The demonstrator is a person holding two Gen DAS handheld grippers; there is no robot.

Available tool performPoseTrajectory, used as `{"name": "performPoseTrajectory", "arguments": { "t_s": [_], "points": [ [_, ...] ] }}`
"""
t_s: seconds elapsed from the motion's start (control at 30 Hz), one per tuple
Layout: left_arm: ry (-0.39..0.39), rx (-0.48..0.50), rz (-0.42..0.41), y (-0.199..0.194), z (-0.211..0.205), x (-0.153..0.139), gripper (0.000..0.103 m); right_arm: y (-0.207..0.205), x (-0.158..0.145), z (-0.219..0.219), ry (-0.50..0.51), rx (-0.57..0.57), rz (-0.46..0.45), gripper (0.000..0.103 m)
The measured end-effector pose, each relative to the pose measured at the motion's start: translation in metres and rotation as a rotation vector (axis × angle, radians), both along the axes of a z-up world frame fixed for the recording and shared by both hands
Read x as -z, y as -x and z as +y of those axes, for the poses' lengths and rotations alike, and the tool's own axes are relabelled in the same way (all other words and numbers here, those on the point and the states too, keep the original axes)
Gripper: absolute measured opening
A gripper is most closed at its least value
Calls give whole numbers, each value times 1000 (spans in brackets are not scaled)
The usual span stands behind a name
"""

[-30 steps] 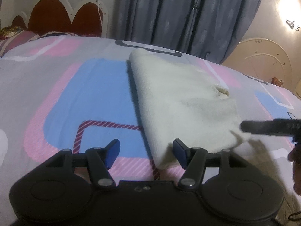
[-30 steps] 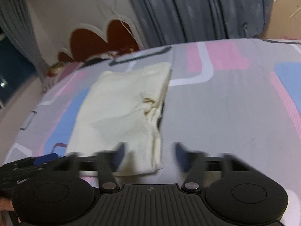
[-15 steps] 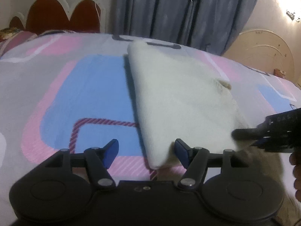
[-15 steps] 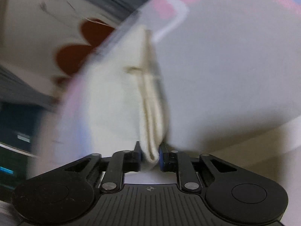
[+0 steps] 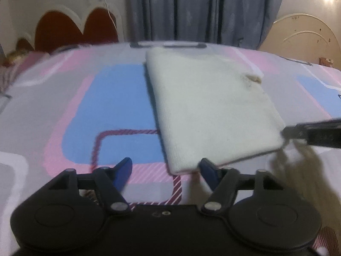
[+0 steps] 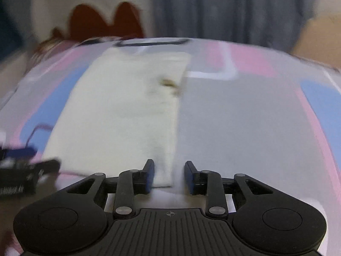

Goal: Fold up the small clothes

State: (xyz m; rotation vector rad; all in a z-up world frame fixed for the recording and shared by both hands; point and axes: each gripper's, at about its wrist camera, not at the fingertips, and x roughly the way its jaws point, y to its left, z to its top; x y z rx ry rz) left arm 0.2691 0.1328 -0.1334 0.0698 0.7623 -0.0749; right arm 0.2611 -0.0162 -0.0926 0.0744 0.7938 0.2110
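A cream knitted garment lies folded into a long rectangle on the patterned bed sheet. My left gripper is open, its fingers astride the garment's near left corner. My right gripper is open with the garment's near right corner between its fingers, lying on the sheet. In the right wrist view the garment stretches away from me. The right gripper shows as a dark bar in the left wrist view, at the garment's near right corner. The left gripper shows blurred in the right wrist view.
The bed sheet has pink, blue and grey blocks. A red and white headboard stands at the far left. Grey curtains hang behind the bed. A cream cabinet stands at the far right.
My right gripper was shut on the garment's right edge half a second ago; it has opened and levelled out, and the edge lies on the sheet. The left gripper stayed open.
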Motion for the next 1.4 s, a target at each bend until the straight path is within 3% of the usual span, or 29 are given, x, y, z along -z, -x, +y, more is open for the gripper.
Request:
{"name": "performPoseTrajectory", "arguments": {
  "t_s": [0.13,0.4,0.53,0.57,0.6,0.63,0.67,0.97,1.4],
  "points": [
    [43,-2,-36,35,-4,-21,68,34,-24,-7,-59,-36,-40,29],
    [30,12,-139,113,-29,-69,83,123,-67,-13,-98,-69,-120,30],
    [39,13,-181,157,-41,-90,100,166,-87,-20,-112,-46,-147,31],
    [44,12,-193,170,-44,-96,103,178,-92,-24,-116,-41,-152,43],
    [45,10,-204,180,-46,-100,103,189,-97,-28,-120,-34,-163,73],
    [43,5,-209,192,-49,-103,103,202,-102,-31,-119,-24,-181,91],
    [43,1,-212,200,-50,-106,103,216,-109,-33,-111,-17,-207,103],
    [4,-24,-288,285,-62,-128,103,300,-135,-46,-65,-41,-269,103],
    [7,-62,-345,317,-68,-144,103,347,-151,-45,-45,-84,-341,103]
  ]
}}
